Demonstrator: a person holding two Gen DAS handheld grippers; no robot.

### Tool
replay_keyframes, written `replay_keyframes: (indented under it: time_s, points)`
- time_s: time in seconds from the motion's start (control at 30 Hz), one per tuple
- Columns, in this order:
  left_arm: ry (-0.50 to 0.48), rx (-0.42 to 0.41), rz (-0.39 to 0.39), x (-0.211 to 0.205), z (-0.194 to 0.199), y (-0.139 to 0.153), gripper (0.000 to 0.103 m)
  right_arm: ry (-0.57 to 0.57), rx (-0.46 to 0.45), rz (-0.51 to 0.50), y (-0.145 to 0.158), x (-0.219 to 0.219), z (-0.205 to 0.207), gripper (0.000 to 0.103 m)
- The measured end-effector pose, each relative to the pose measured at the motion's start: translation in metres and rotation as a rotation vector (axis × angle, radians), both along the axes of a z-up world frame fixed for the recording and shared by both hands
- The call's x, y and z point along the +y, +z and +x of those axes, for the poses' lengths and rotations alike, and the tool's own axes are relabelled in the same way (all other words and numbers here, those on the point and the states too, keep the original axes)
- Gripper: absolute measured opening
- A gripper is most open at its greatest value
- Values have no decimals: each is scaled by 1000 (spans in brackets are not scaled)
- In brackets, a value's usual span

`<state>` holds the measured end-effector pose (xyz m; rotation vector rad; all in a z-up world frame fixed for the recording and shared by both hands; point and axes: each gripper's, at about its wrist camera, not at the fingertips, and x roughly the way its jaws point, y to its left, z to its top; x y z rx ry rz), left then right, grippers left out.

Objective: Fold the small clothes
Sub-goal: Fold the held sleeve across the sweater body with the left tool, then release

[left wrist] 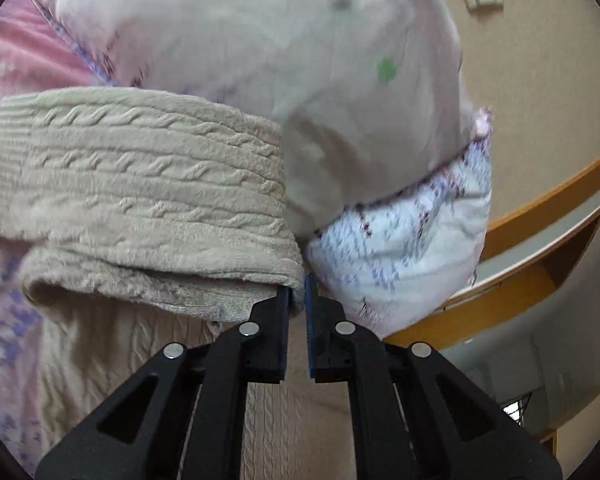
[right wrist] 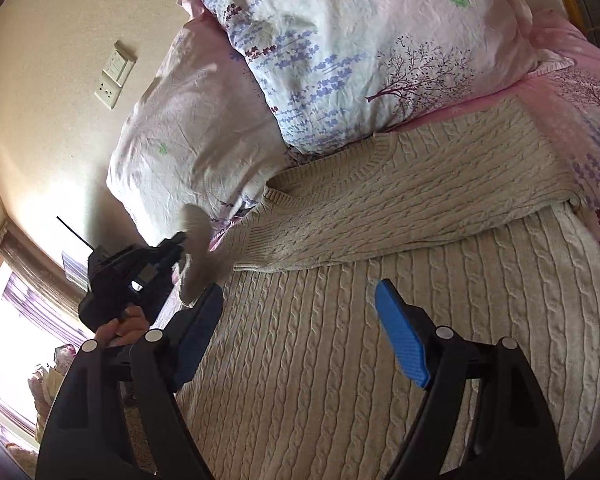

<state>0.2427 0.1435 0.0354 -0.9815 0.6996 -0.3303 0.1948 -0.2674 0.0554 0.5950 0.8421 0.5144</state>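
A beige cable-knit sweater (right wrist: 340,340) lies spread on the bed, one sleeve (right wrist: 440,196) folded across its chest. In the left wrist view my left gripper (left wrist: 298,284) is shut on a corner of the sweater (left wrist: 140,184), holding the fabric lifted and doubled over. That gripper also shows in the right wrist view (right wrist: 180,248), held by a hand at the sweater's left side with a blurred piece of cloth in it. My right gripper (right wrist: 300,304) is open and empty, hovering over the sweater's body.
Two floral pillows (right wrist: 360,48) (right wrist: 188,128) lie at the head of the bed, right behind the sweater's neckline. Pink floral bedding (right wrist: 592,120) lies beneath. A wall with a switch plate (right wrist: 114,74) and a window (right wrist: 16,312) are to the left.
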Motion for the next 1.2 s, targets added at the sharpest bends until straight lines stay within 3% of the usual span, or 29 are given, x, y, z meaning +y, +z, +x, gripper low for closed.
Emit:
replay_keyframes:
  time_s: [0.03,0.13,0.23,0.27,0.3,0.43,0.53,0.6,0.7,0.83,1.0,1.1,1.2]
  points:
    - [-27,42,13,-12,5,-12,10,2,6,0,-2,0,0,80]
    - [-56,135,24,-26,8,-38,26,-1,19,-4,-8,-2,-1,80]
    - [-9,142,-17,-11,-3,-41,41,-3,21,-5,-11,-5,-1,80]
    - [32,145,-18,-1,-7,-38,51,-4,22,-2,-12,-6,-1,80]
    - [74,142,-24,11,-11,-36,54,-4,24,1,-13,-6,0,80]
    - [218,174,-69,52,-17,-37,50,-4,26,10,-16,-7,1,80]
    - [276,197,-130,71,-17,-42,33,-13,25,5,-17,-10,0,80]
    - [306,195,-113,75,-17,-39,21,-24,22,3,-17,-15,-1,80]
    - [313,170,-88,70,-13,-30,10,-43,13,0,-15,-24,-3,80]
    - [254,84,-7,46,-4,-4,8,-72,1,-10,-13,-38,-6,80]
    - [88,-36,120,-23,15,30,8,-116,2,-3,-17,-56,-8,80]
    - [-67,-87,244,-87,28,42,8,-143,6,-3,-21,-67,-9,80]
    - [-248,-88,425,-159,40,34,11,-174,21,-5,-25,-77,-8,80]
